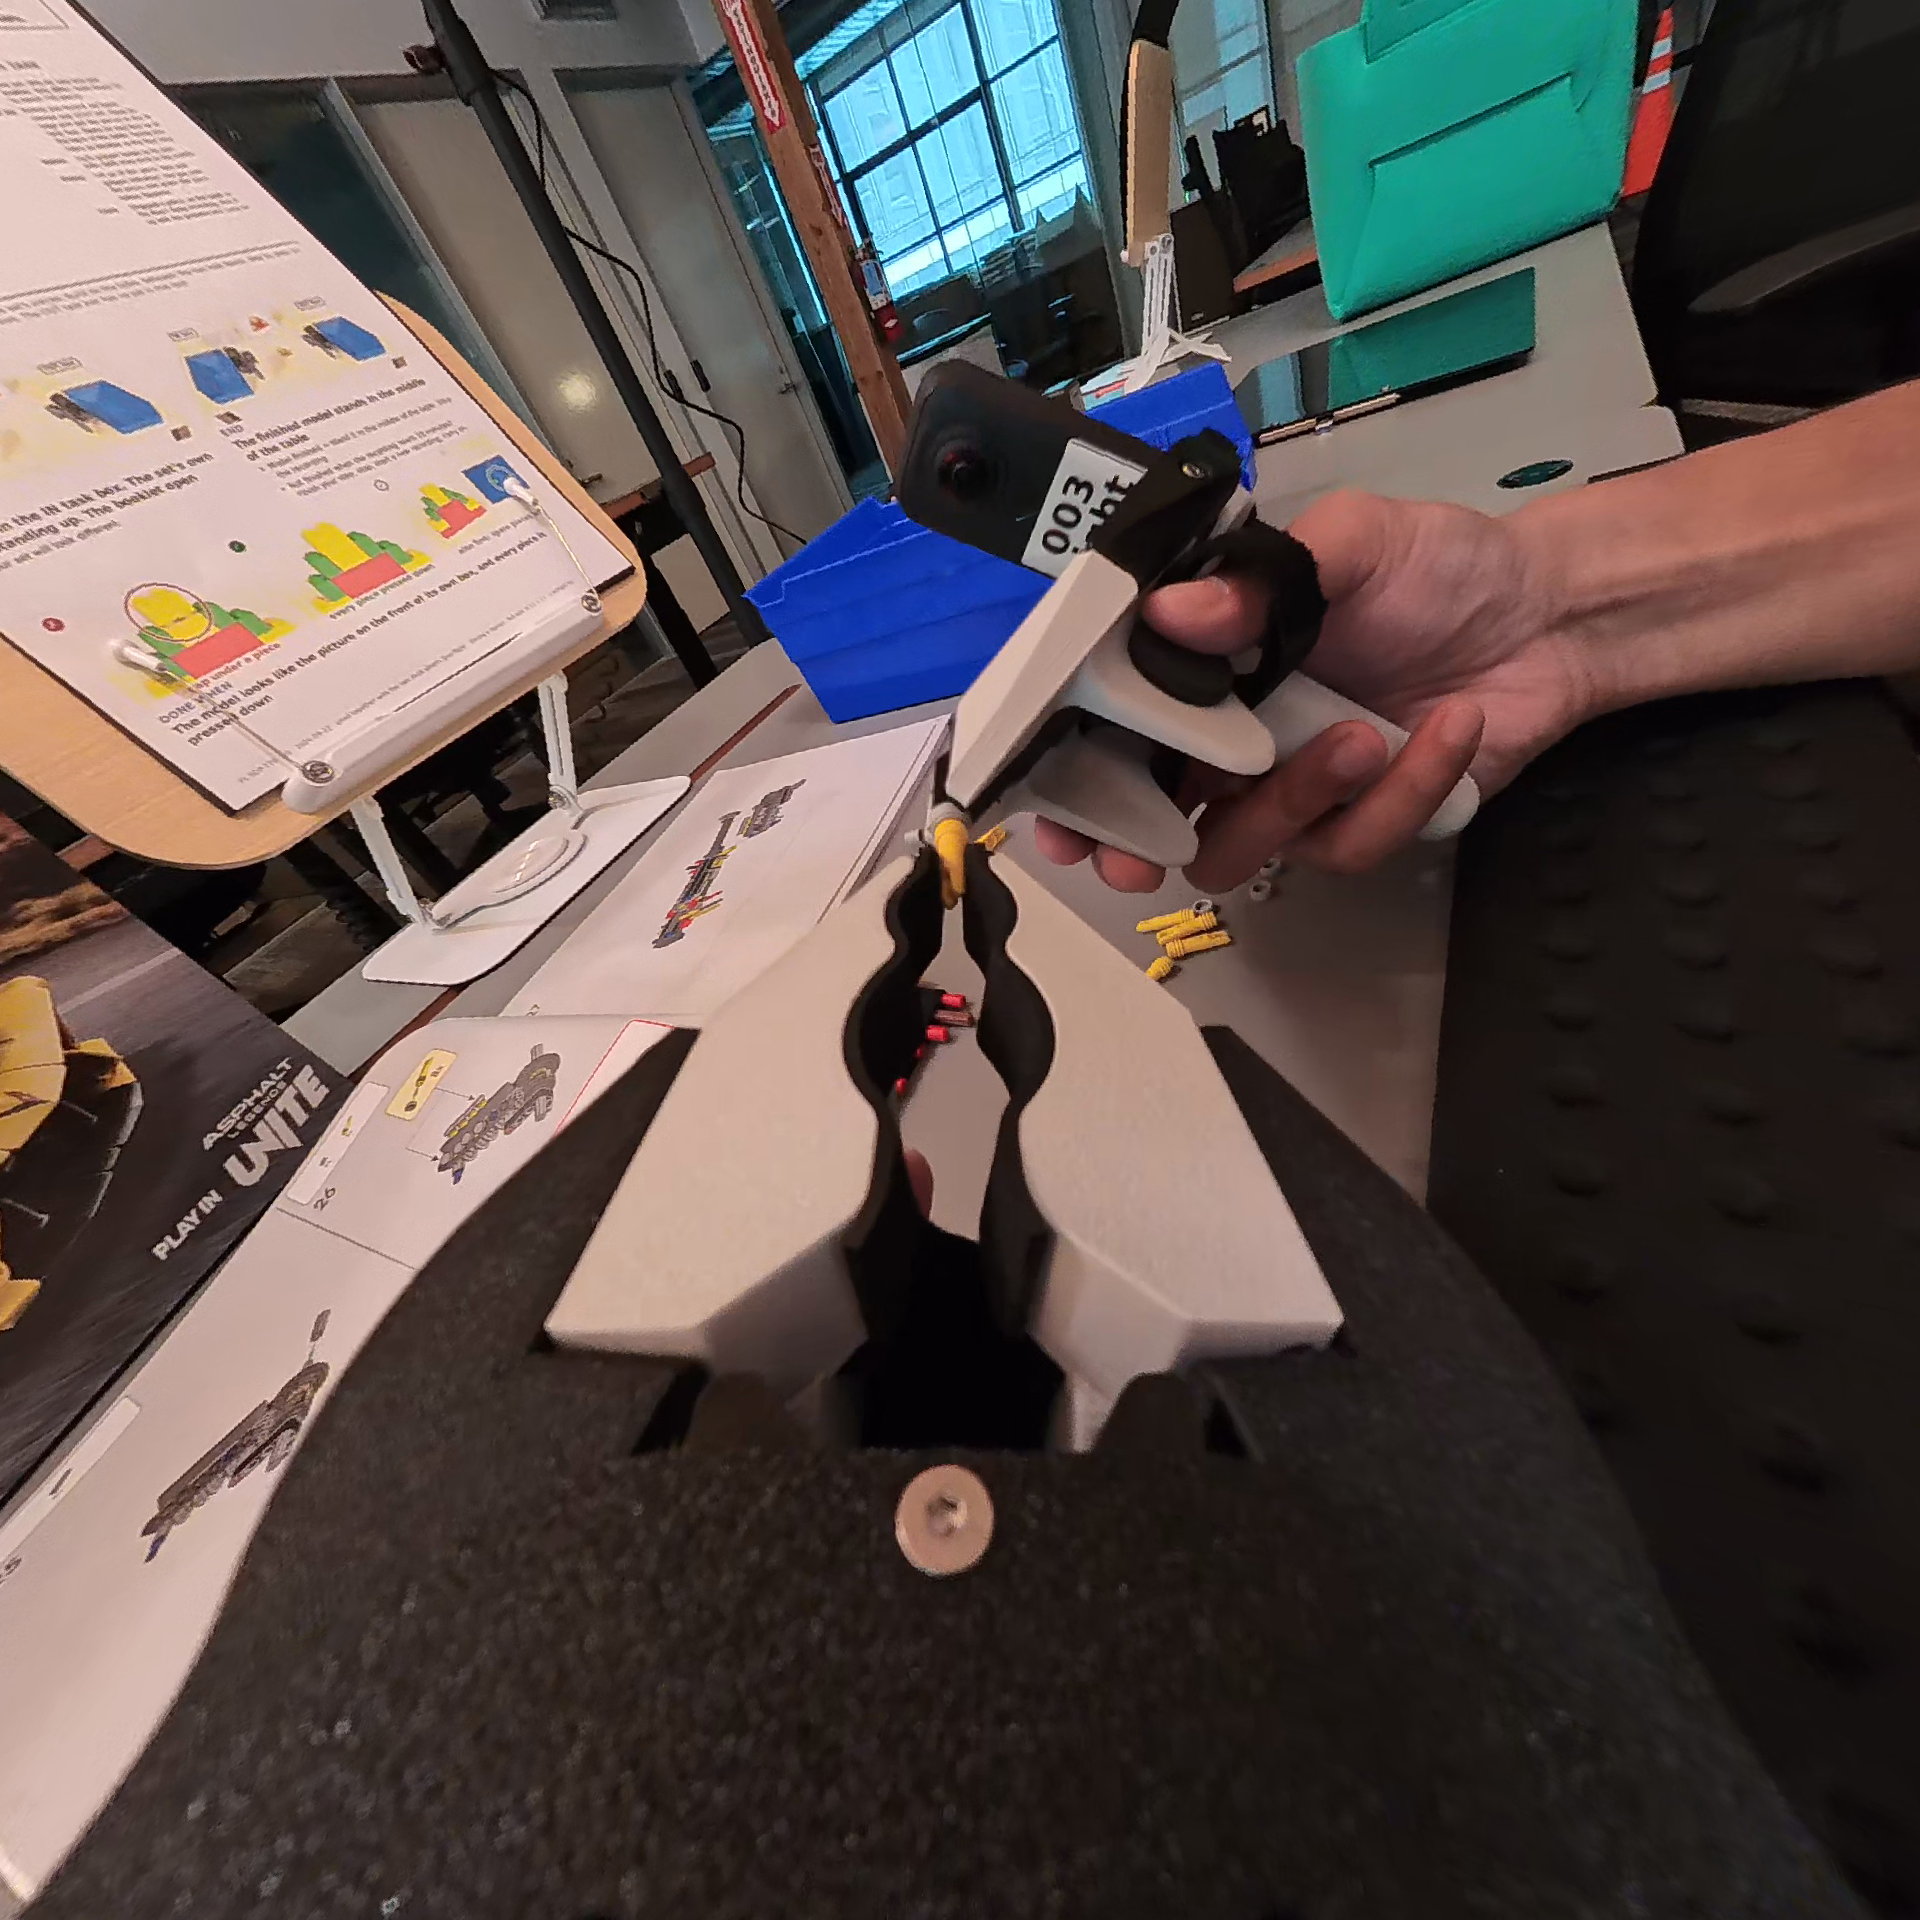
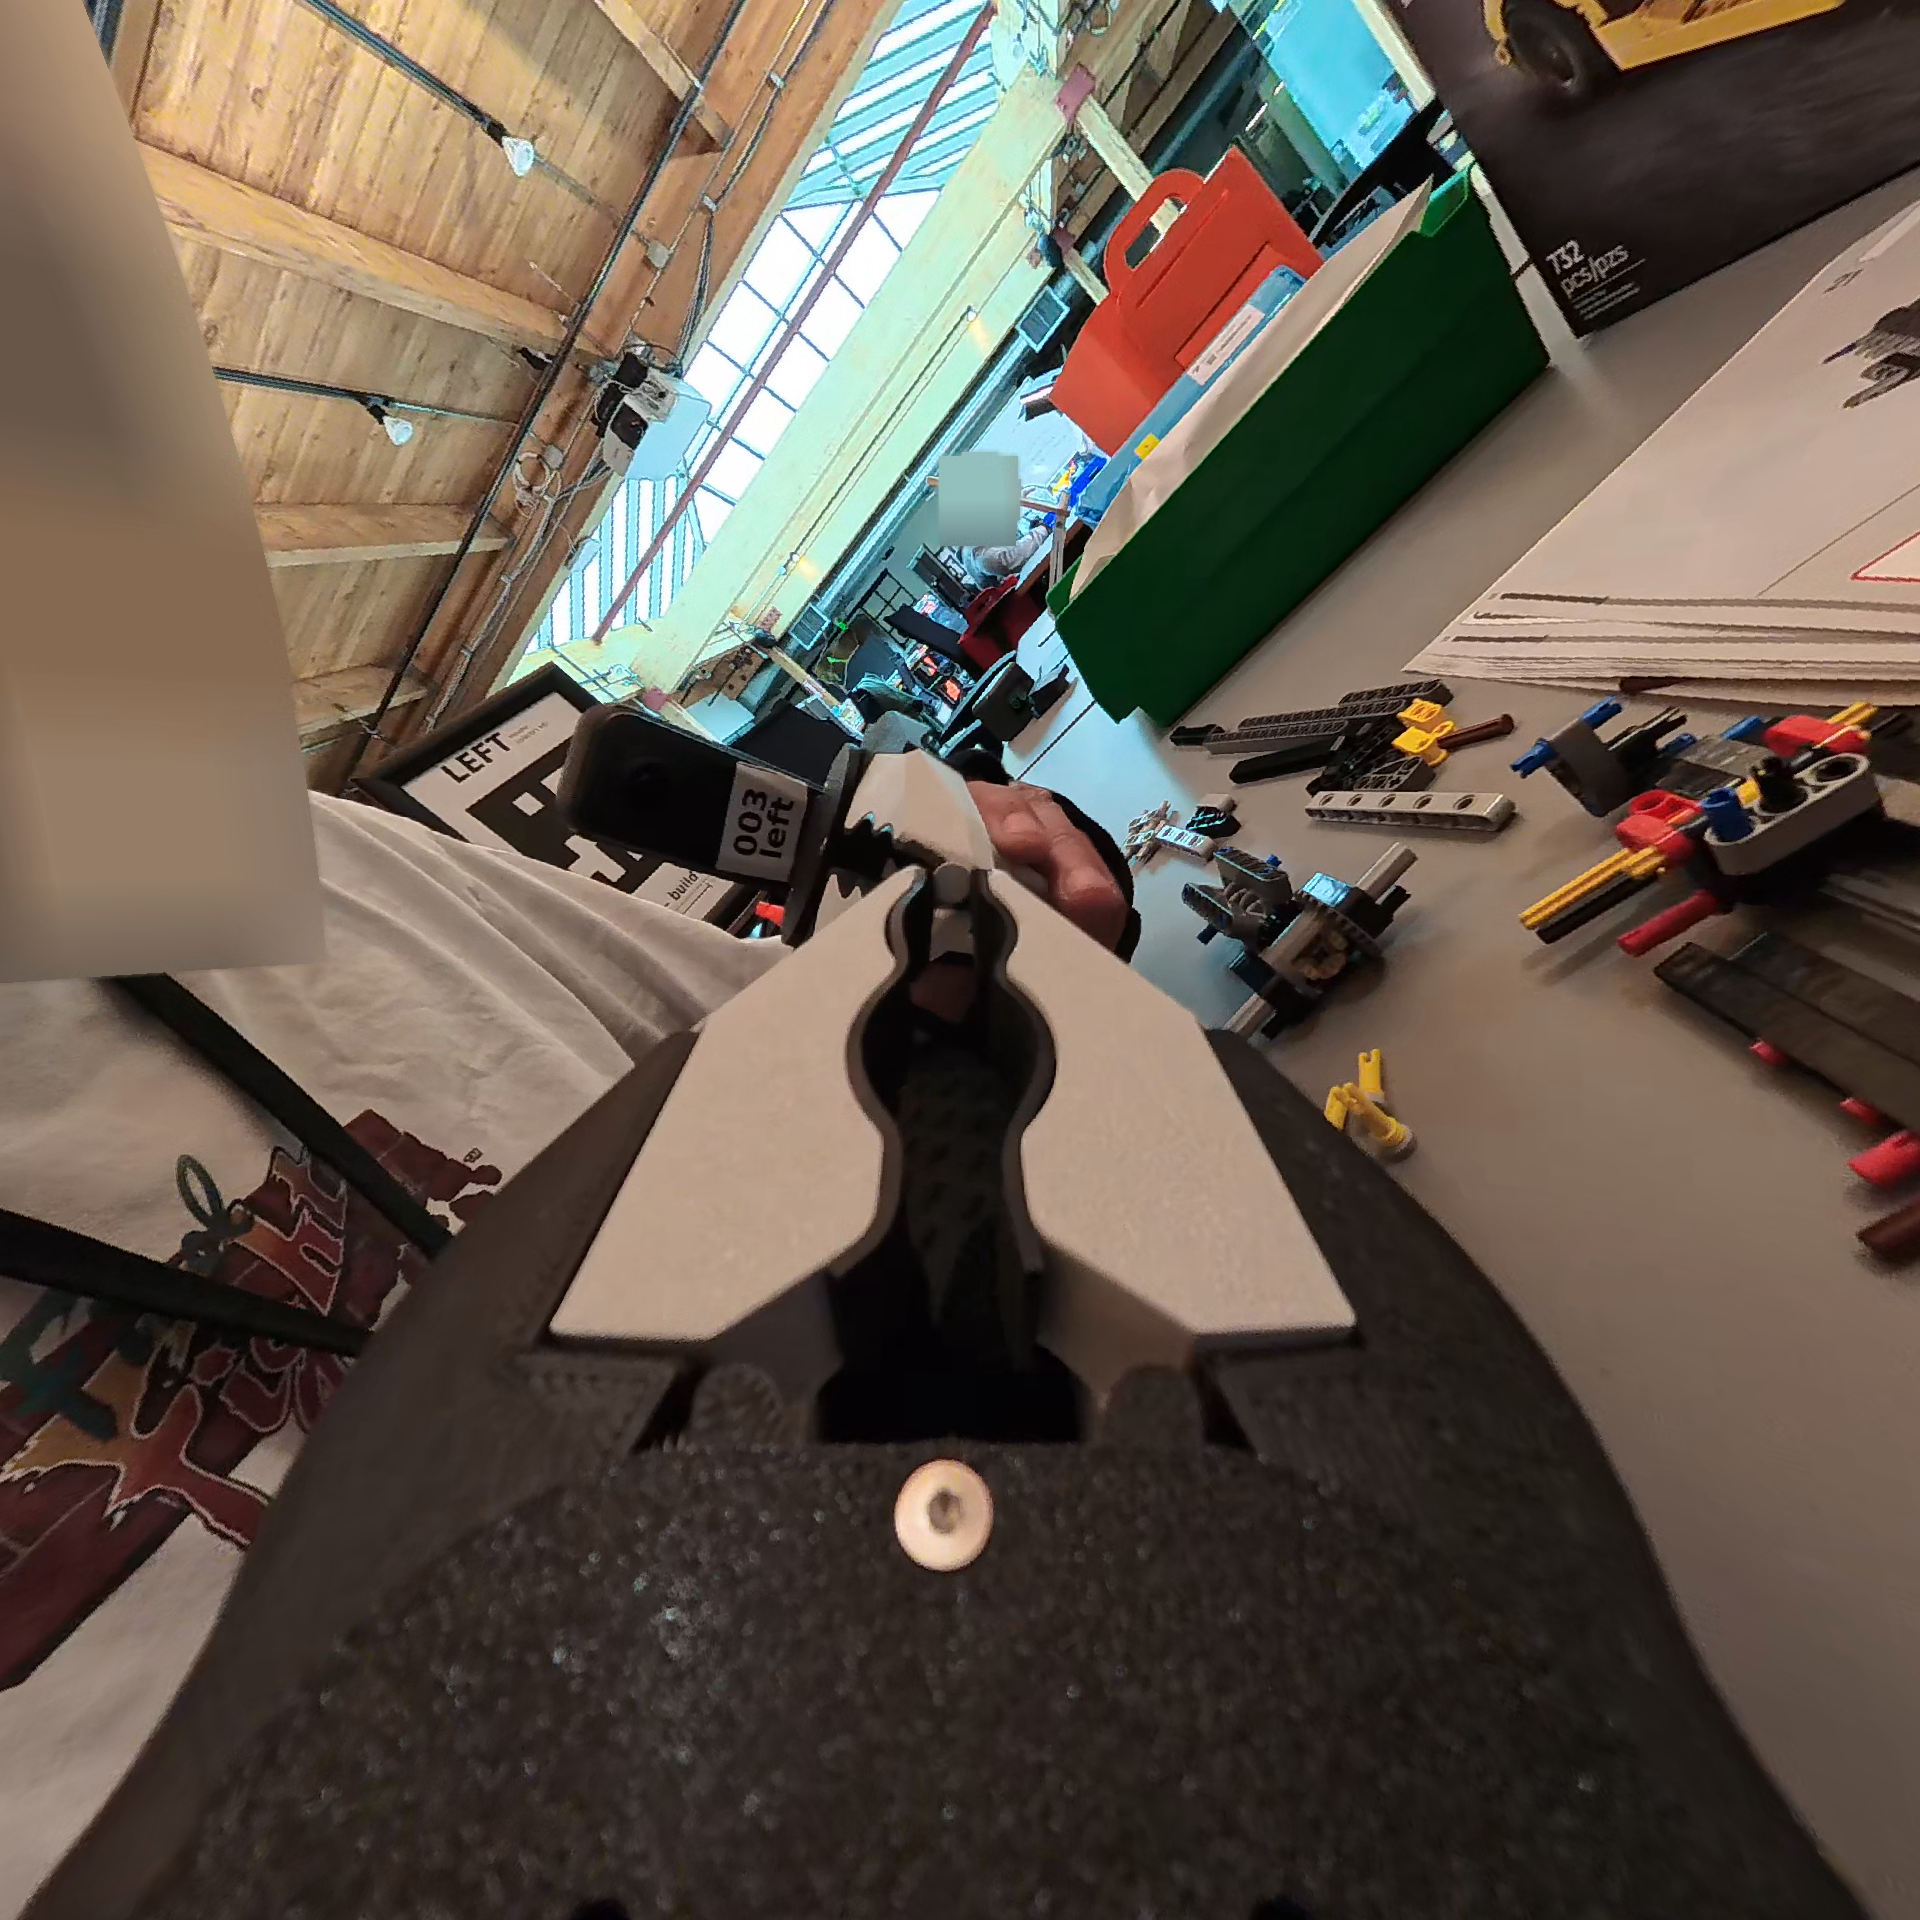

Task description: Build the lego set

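Note:
In the left wrist view my left gripper [image 1: 951, 878] is shut on a short yellow peg [image 1: 950, 857] that sticks out past its tips. My right gripper [image 1: 958, 808] comes in from the upper right, held by a hand, and meets the peg's end tip to tip. In the right wrist view my right gripper [image 2: 951, 899] is shut on a small grey piece [image 2: 951, 920]. The left gripper [image 2: 940, 831] faces it directly, tips touching. Both are held above the grey table. How the peg and the grey piece join is hidden by the fingers.
Loose yellow pegs [image 1: 1184, 930] and red pegs [image 1: 940, 1023] lie below. An open booklet [image 1: 727, 883], a sheet stand [image 1: 260, 468] and blue bins [image 1: 904, 613] are behind. A partial grey assembly [image 2: 1299, 925], loose parts [image 2: 1714, 810], black beams [image 2: 1340, 727] and a green bin [image 2: 1299, 499] lie to the right. Less than 4 cm separates the two grippers' tips.

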The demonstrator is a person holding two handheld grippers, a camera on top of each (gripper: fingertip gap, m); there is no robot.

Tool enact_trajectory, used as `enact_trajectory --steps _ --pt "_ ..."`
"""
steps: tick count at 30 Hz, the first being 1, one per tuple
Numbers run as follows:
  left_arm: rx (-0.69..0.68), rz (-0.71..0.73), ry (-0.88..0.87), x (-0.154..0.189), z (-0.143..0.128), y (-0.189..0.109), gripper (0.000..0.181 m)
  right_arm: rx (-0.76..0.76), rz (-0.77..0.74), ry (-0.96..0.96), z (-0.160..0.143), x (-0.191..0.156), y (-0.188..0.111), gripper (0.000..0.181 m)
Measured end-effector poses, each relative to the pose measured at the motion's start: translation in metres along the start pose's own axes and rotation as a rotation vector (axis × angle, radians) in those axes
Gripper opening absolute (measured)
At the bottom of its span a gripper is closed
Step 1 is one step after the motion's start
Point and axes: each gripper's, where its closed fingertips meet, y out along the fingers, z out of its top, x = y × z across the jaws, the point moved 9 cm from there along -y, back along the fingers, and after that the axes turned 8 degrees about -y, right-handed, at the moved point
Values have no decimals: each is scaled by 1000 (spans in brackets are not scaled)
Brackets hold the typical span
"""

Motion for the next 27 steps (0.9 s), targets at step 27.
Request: enact_trajectory --steps 27 --pt "22 142 171 4 6 -2 2 78 116 97 3 5 6 6"
